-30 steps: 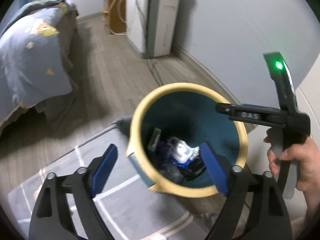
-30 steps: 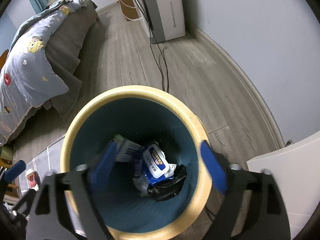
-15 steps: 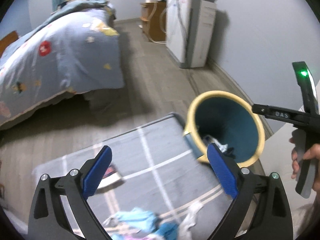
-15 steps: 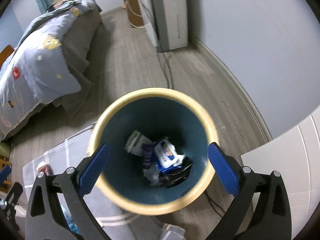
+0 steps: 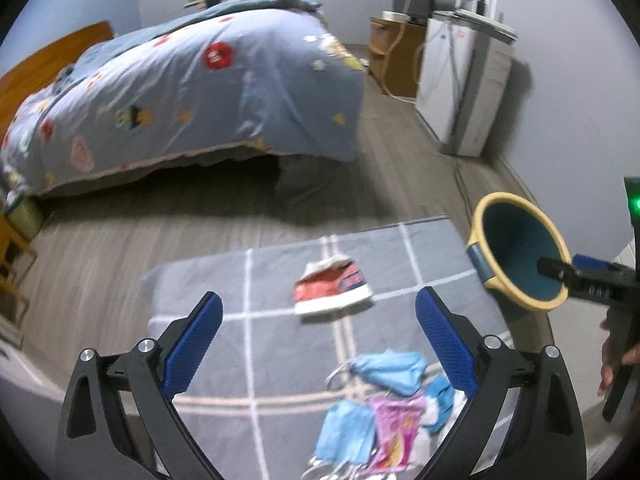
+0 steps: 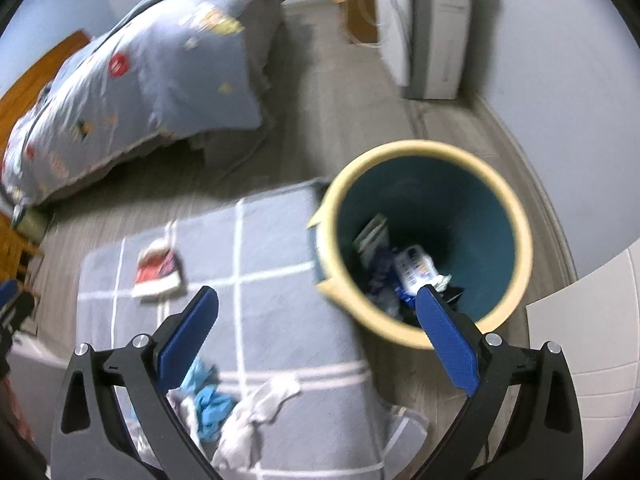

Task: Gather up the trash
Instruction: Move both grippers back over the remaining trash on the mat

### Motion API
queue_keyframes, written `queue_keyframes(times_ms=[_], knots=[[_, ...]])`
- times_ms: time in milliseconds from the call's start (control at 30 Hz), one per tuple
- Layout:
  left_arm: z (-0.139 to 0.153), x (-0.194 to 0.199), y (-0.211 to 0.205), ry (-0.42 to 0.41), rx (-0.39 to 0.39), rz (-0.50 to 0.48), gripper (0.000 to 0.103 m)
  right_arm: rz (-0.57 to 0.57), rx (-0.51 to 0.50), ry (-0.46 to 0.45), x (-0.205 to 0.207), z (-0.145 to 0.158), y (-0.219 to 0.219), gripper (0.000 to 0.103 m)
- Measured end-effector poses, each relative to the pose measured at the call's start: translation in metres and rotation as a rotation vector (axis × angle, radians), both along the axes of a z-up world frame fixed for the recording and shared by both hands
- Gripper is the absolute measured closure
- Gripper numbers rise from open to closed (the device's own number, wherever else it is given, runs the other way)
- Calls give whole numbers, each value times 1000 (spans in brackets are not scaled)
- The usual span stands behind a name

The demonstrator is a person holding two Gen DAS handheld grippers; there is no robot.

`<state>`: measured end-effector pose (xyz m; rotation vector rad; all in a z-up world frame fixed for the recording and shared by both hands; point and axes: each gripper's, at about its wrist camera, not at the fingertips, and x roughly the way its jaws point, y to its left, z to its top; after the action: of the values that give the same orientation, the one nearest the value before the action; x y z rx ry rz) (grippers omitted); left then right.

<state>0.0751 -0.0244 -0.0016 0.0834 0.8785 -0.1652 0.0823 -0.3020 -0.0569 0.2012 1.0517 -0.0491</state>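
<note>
The yellow-rimmed teal trash bin [image 6: 520, 220] stands on the floor at the rug's right edge, with wrappers and crumpled packets [image 6: 414, 268] at its bottom. My right gripper [image 6: 316, 300] hangs open and empty above the rug's edge, its right finger over the bin's near rim. My left gripper [image 5: 318, 314] is open and empty above the grey checked rug [image 5: 280, 272]. A red and white wrapper [image 5: 332, 288] lies flat just beyond its fingertips. A heap of blue masks, a pink wrapper and white tissue [image 5: 380, 400] lies close under its right finger. The bin [image 5: 520, 252] is far right.
A bed with a blue patterned quilt [image 5: 200, 88] fills the far left. A white appliance [image 5: 468, 80] and a wooden cabinet [image 5: 396, 56] stand by the far wall, with a cable along the floor. White tiled furniture [image 6: 592, 328] is right of the bin.
Both grippers have pulled back and up from over the bin and swung left toward the rug. The bin now sits to the right, and the wrapper and heap have come into view.
</note>
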Motion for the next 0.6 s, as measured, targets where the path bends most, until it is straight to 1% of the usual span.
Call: queue_keyframes(times_ms=[100, 200, 267, 333, 467, 533, 600], knots=[[-6, -14, 20, -1, 3, 31, 7, 50, -20, 17, -9, -6, 21, 6], [-18, -21, 38, 15, 15, 68, 7, 81, -4, 48, -17, -15, 35, 6], [-23, -21, 49, 30, 7, 94, 7, 90, 3, 58, -22, -21, 43, 6], [-26, -22, 60, 28, -6, 115, 7, 123, -3, 84, -25, -29, 57, 6], [-32, -21, 68, 40, -12, 133, 7, 220, -72, 96, -25, -38, 88, 6], [-34, -21, 70, 47, -25, 134, 7, 263, -78, 89, -26, -41, 102, 6], [-36, -20, 71, 53, -24, 133, 7, 305, -72, 103, -26, -47, 114, 6]])
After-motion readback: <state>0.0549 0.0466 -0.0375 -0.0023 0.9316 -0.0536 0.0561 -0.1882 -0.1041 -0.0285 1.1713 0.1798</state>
